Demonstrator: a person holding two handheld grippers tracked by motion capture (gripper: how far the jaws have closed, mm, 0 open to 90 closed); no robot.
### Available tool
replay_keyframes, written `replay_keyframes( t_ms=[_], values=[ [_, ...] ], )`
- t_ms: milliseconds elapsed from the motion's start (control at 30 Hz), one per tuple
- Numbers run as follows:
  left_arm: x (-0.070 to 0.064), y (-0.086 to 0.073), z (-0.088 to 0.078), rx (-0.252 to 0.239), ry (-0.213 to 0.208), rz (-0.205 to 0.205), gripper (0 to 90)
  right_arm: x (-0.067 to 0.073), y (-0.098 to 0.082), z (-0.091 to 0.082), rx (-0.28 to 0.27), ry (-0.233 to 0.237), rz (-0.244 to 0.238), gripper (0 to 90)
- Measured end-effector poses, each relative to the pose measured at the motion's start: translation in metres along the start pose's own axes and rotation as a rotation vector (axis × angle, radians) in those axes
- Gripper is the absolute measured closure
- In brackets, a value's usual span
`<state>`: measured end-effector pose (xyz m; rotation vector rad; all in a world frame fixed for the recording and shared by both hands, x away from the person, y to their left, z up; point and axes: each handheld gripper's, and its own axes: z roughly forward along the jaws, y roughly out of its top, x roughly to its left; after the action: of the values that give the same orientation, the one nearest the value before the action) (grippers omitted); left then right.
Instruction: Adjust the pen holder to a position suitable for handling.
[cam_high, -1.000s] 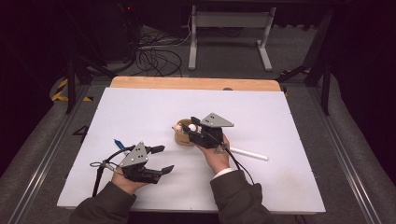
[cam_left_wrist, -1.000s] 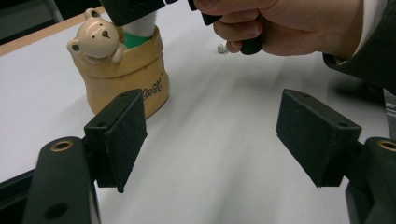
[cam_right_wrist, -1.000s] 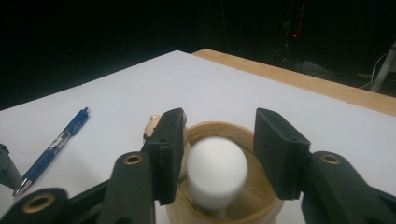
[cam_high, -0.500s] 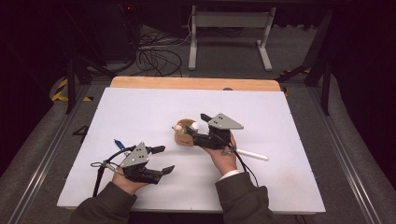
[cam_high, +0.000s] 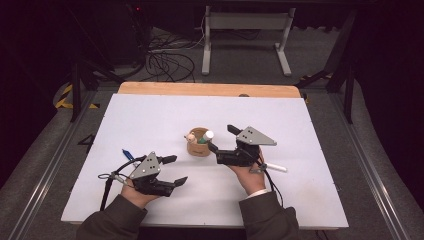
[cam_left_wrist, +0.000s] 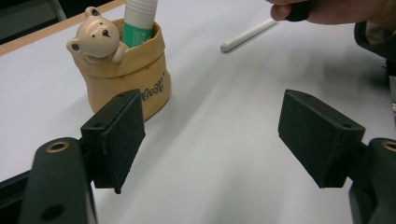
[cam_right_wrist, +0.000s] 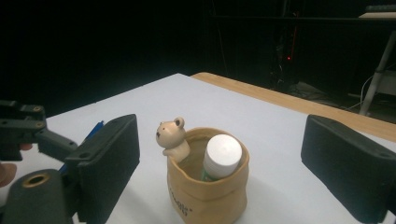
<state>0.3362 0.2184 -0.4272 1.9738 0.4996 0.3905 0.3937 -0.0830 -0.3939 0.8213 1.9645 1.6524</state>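
a tan bear-trimmed pot (cam_high: 199, 145) holds a green tube with a white cap (cam_high: 207, 136); white marker (cam_high: 274, 167) and blue pen (cam_high: 127, 154) lie on the white tabletop (cam_high: 150, 120).

right tongs (cam_high: 219, 139) just opened wide, empty; left tongs (cam_high: 174, 170) agape.

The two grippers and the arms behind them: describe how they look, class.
Each of the left gripper and right gripper is black with a grey three-cornered plate on top, two flat black padded jaws and brass-ringed screw holes. A dark cable trails from the left one. The sleeves are olive-brown, with a white cuff at the right wrist.
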Motion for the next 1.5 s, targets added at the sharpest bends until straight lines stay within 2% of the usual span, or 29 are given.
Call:
replay_keyframes(
  t_ms=[300, 867, 1133, 1367, 1500],
  values=[
    [0.0, 0.001, 0.002, 0.002, 0.0, 0.001, 22.4, -0.004, 0.003, -0.028, -0.039, -0.004, 0.021, 5.9],
    [-0.007, 0.008, 0.014, 0.011, -0.017, 0.016, 21.4, -0.017, -0.013, -0.08, -0.04, -0.04, 0.036, 0.2],
    [-0.013, 0.016, 0.026, 0.008, -0.032, 0.016, 20.9, -0.028, -0.019, -0.109, -0.05, -0.071, 0.05, 0.1],
    [-0.017, 0.025, 0.038, 0.018, -0.043, 0.028, 20.4, -0.035, -0.018, -0.122, -0.046, -0.081, 0.025, 0.2],
    [-0.019, 0.035, 0.044, 0.016, -0.054, 0.032, 20.0, -0.038, -0.016, -0.128, -0.061, -0.085, 0.023, 0.1]
  ],
)
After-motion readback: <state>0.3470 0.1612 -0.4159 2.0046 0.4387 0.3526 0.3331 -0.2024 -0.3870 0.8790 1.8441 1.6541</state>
